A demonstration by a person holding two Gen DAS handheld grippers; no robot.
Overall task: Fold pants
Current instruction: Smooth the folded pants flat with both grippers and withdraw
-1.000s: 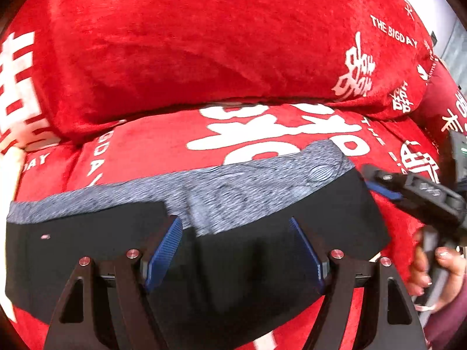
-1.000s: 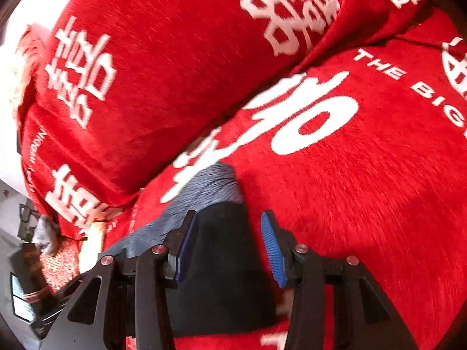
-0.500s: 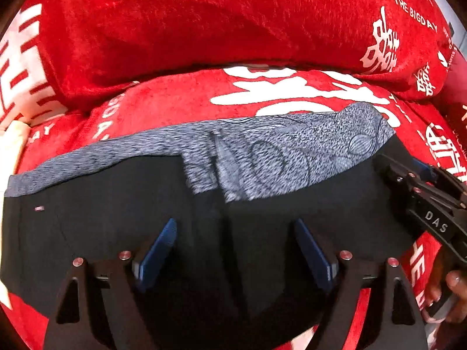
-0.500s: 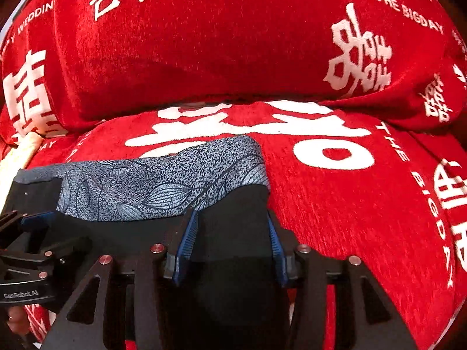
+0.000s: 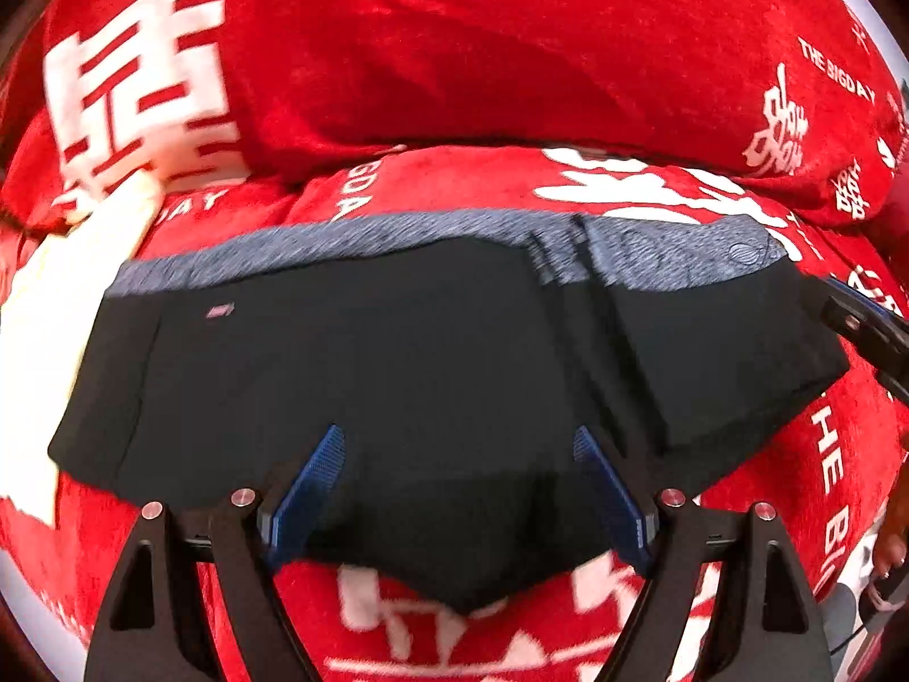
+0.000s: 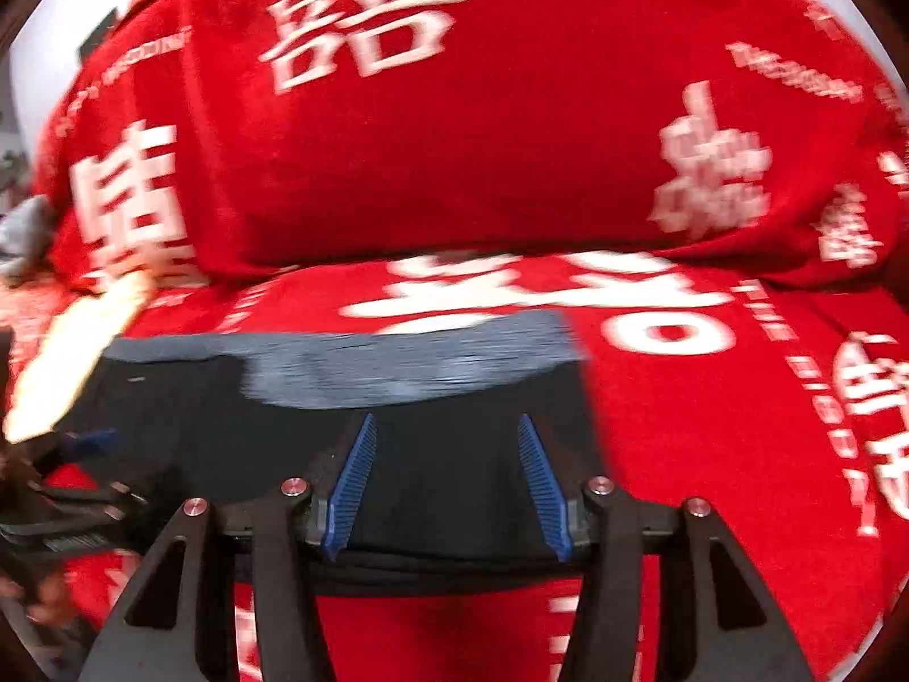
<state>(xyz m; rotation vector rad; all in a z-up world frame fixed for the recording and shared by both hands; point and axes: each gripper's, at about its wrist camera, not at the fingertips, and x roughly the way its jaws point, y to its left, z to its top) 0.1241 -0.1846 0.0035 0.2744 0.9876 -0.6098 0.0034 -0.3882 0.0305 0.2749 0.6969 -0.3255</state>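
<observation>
Black pants (image 5: pixel 397 375) lie flat on the red cover (image 5: pixel 483 182) of the seat, grey patterned waistband (image 5: pixel 352 238) along the far edge at 12 o'clock; red cushion (image 5: pixel 454 45) behind it; left gripper (image 5: pixel 460 489) jaws wide apart over the near hem at 6 o'clock, cloth below, blue pads not pressing it; right gripper (image 6: pixel 451 483) jaws apart over the pants' right end, nothing clamped; its tip enters the left view at 3 o'clock.
</observation>
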